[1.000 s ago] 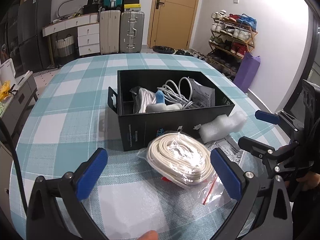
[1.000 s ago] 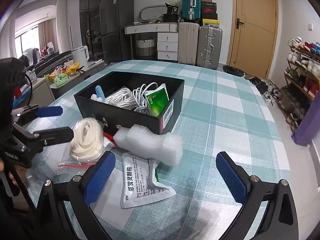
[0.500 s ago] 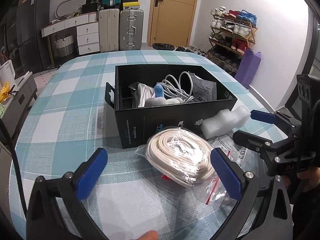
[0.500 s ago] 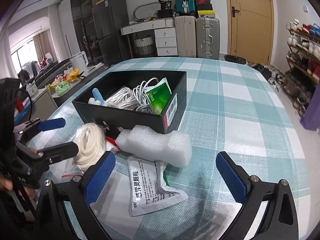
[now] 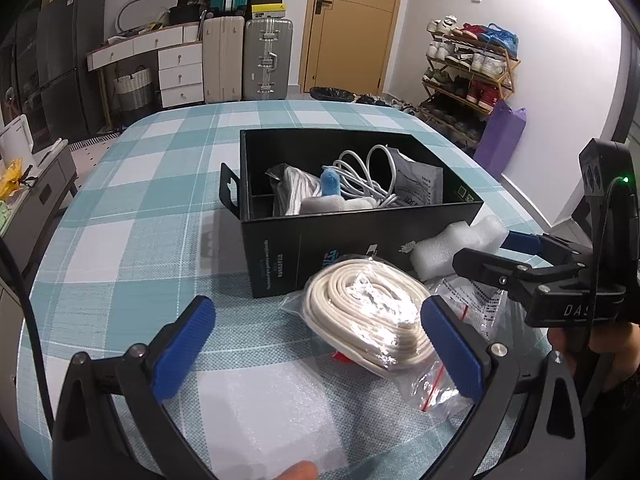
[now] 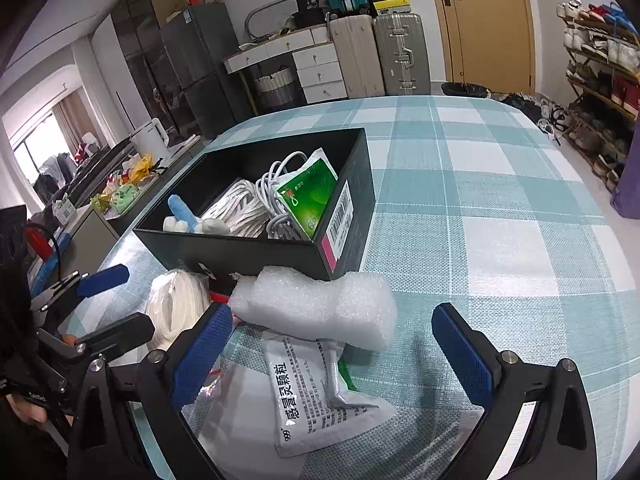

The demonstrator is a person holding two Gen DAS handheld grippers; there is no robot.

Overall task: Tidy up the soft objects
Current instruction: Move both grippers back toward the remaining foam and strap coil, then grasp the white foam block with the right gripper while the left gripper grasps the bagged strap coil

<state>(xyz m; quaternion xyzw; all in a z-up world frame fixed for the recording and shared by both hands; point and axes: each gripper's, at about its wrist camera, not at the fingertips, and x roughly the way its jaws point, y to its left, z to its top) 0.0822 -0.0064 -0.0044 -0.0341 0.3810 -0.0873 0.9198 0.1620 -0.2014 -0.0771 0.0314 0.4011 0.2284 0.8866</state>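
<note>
A black box point(image 5: 360, 236) stands on the checked tablecloth and holds white cables, a blue and white soft toy point(image 5: 330, 184) and packets. It also shows in the right wrist view point(image 6: 348, 240). In front of it lie a bagged coil of cream rope point(image 5: 368, 312), a white foam piece point(image 6: 320, 306) and a white medicine sachet point(image 6: 312, 392). My left gripper point(image 5: 320, 348) is open, with the rope bag by its right finger. My right gripper point(image 6: 332, 354) is open, with the foam and sachet between its fingers.
The table point(image 5: 132, 208) is round, with its edge near on the left and right. Beyond it stand suitcases point(image 5: 264, 60), white drawers point(image 5: 176, 68), a door and a shoe rack point(image 5: 468, 68). A side counter with a kettle point(image 6: 154, 140) is at the left.
Both grippers have moved slightly closer to the objects in front of the box. The right gripper has come lower over the foam and sachet. Both stay open.
</note>
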